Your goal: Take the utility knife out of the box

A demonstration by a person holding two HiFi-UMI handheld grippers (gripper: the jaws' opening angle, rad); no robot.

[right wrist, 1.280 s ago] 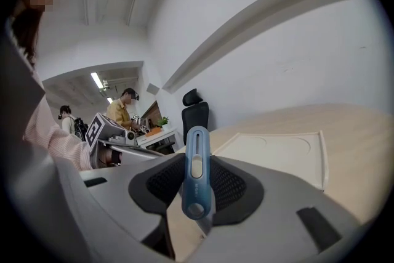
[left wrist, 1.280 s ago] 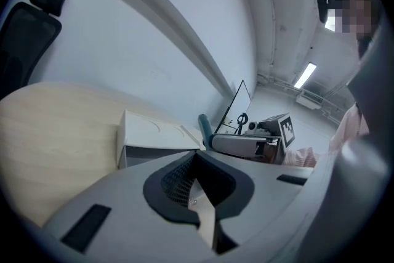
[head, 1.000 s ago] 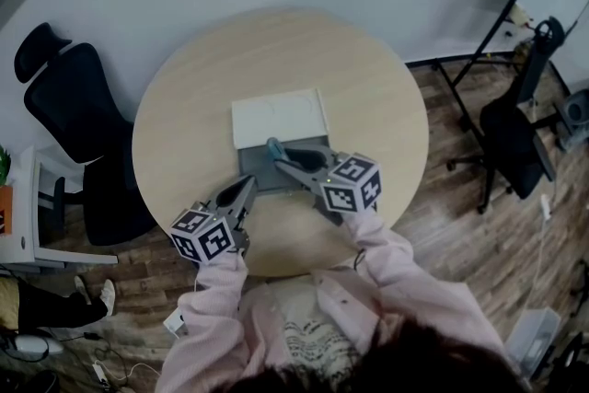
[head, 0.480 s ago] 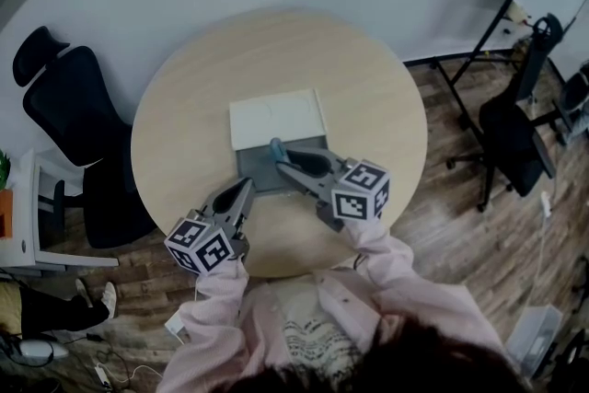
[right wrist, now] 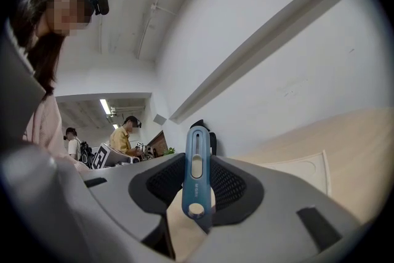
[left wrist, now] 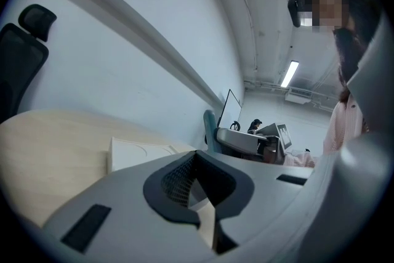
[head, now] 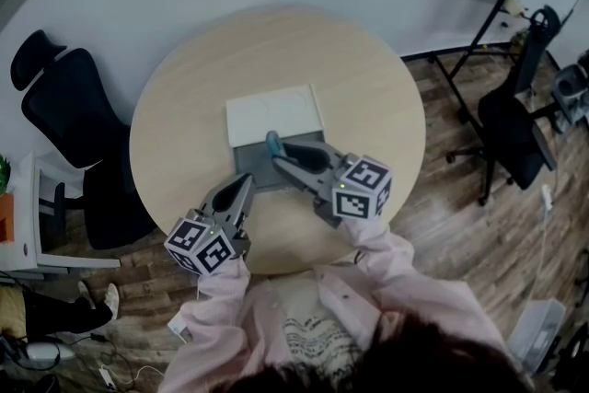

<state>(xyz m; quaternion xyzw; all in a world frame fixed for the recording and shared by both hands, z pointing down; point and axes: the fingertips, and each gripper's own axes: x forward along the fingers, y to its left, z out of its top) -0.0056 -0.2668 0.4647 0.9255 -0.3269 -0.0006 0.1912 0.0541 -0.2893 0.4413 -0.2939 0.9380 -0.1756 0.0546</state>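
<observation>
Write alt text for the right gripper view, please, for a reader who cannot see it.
The right gripper is shut on a blue utility knife, which stands upright between its jaws. Behind are a pale wooden table and the box's white lid; people are at far left.

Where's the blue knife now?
In the head view the utility knife is clamped in the right tool, over the grey box, near its white lid.

Utility knife (head: 272, 144) above the box (head: 274, 113) on the table (head: 184, 97), chair (head: 69, 120) left.
</observation>
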